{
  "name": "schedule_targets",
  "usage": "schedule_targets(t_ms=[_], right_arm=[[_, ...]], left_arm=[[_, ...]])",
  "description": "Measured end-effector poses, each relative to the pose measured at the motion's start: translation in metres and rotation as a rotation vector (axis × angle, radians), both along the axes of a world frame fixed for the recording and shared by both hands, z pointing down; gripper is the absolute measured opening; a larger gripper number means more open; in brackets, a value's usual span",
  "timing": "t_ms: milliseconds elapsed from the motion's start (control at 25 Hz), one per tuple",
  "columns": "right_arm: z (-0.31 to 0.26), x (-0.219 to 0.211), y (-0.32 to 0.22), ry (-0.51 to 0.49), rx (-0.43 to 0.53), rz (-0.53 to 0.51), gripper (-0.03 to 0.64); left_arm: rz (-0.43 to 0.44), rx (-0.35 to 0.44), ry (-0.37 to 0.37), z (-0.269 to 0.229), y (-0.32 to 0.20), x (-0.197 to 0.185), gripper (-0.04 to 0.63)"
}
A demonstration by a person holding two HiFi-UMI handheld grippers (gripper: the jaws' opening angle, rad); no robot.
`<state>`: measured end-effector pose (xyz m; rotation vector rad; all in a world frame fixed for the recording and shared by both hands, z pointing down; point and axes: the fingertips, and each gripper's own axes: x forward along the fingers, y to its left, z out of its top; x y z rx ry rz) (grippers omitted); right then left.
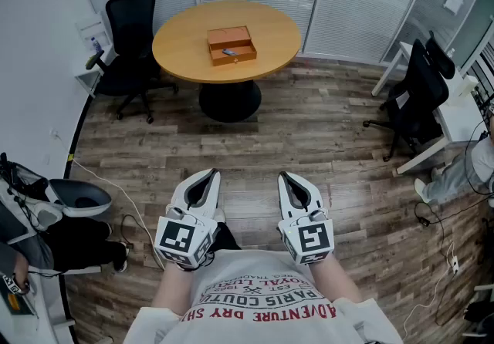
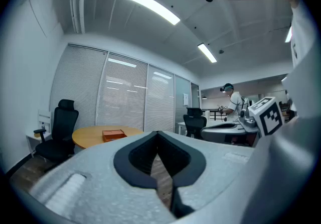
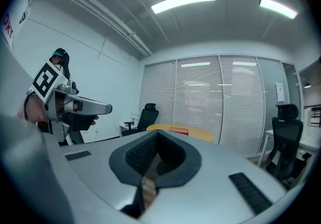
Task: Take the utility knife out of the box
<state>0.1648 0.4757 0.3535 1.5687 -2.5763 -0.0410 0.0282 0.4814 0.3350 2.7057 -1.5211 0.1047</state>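
Nearest to the camera, both tools are held close in front of the person's body and point level toward the far end of the room. The left gripper (image 1: 207,175) has its jaws pressed together at the tips with nothing between them. Same deal for the right gripper (image 1: 287,177): closed and empty.

Past them there's a wide stretch of wood floor (image 1: 309,134), so nothing's been reached yet. I'd call this the approach stage, with the actual task not started.

At the far end sits the round table (image 1: 185,42) with the box (image 1: 228,33) lying open near its middle. The utility knife (image 1: 229,51) looks like the small dark thing inside the box's near half, though it's too tiny from here to read which way it lies. A black chair (image 1: 130,26) stands at the table's left.

My take on doing this well:
- walk up to the table's near edge, clear of the chair
- open the jaws before dipping into the box, not after
- come down over the knife's body, across its narrow width, clear of the box walls
- maybe steady the box with the other gripper so it doesn't slide on lift-out
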Motion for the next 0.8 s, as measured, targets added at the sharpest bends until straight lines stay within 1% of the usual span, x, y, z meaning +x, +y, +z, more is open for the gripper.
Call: schedule_targets(t_ms=[360, 520, 800], right_arm=[[0.017, 0.007, 0.005, -0.016, -0.021, -0.003, 0.005], [0.025, 0.012, 0.004, -0.050, -0.056, 0.009, 0.006], [0.037, 0.019, 0.002, -0.055, -0.095, 0.020, 0.006]], left_arm=[[0.007, -0.015, -0.010, 0.008, 0.002, 0.006, -0.005], [0.008, -0.029, -0.010, 0.014, 0.002, 0.009, -0.005], [0.015, -0.052, -0.021, 0.023, 0.000, 0.014, -0.005]])
